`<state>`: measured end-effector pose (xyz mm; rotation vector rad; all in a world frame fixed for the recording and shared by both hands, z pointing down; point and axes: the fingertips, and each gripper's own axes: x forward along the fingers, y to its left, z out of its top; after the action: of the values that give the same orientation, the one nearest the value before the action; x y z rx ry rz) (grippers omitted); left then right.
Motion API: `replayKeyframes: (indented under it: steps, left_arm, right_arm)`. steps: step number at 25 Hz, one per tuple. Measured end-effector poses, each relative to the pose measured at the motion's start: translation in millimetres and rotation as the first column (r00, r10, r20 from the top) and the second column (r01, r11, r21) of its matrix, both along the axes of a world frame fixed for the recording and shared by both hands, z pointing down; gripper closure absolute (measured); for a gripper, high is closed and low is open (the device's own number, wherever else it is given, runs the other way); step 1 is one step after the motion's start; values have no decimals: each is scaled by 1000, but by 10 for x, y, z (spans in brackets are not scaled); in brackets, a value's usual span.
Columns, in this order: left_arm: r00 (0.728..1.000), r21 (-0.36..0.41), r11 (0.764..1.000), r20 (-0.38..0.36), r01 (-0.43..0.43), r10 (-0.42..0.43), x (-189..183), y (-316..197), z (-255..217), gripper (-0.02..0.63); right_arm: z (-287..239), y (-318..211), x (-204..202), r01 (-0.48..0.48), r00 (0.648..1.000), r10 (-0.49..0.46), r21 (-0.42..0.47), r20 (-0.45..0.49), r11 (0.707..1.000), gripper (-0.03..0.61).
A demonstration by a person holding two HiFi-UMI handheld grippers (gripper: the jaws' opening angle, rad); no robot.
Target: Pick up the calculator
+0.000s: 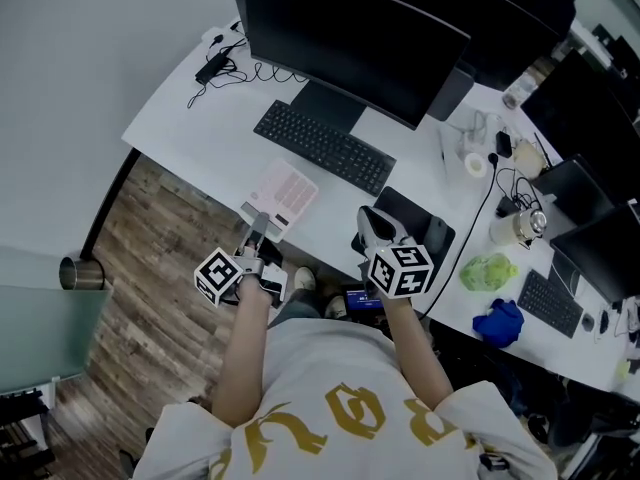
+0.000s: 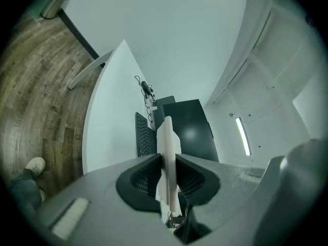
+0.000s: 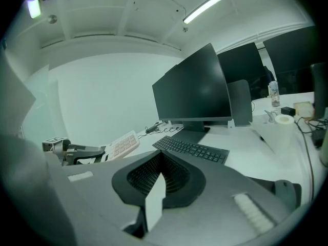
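The calculator (image 1: 285,193) is a flat white slab with pale pink keys, held over the white desk's (image 1: 190,118) front edge. My left gripper (image 1: 259,225) is shut on its near end. In the left gripper view the calculator (image 2: 167,147) stands edge-on, clamped between the jaws of the left gripper (image 2: 167,163). The right gripper view shows the calculator (image 3: 122,144) tilted, keys up, in the left gripper (image 3: 84,155). My right gripper (image 1: 373,220) hovers at the desk edge beside a black mouse pad (image 1: 422,220), shut with nothing in it (image 3: 156,186).
A black keyboard (image 1: 322,146) lies behind the calculator, under a large dark monitor (image 1: 350,38). Cables and an adapter (image 1: 212,66) sit at the far left corner. A tape roll (image 1: 477,165), a green cloth (image 1: 487,270) and a blue cloth (image 1: 498,320) lie to the right. Wooden floor (image 1: 150,248) lies below.
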<state>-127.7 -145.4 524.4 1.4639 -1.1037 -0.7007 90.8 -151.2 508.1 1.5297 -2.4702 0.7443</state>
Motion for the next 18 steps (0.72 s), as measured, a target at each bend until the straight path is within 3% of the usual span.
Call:
replayKeyframes:
  steps: [18]
  left_arm:
    - [1000,15,1000,-13,2,-1,33,142,-35,546]
  right_arm:
    - [-87,107,13,7,1000,-7,13,19,1000,555]
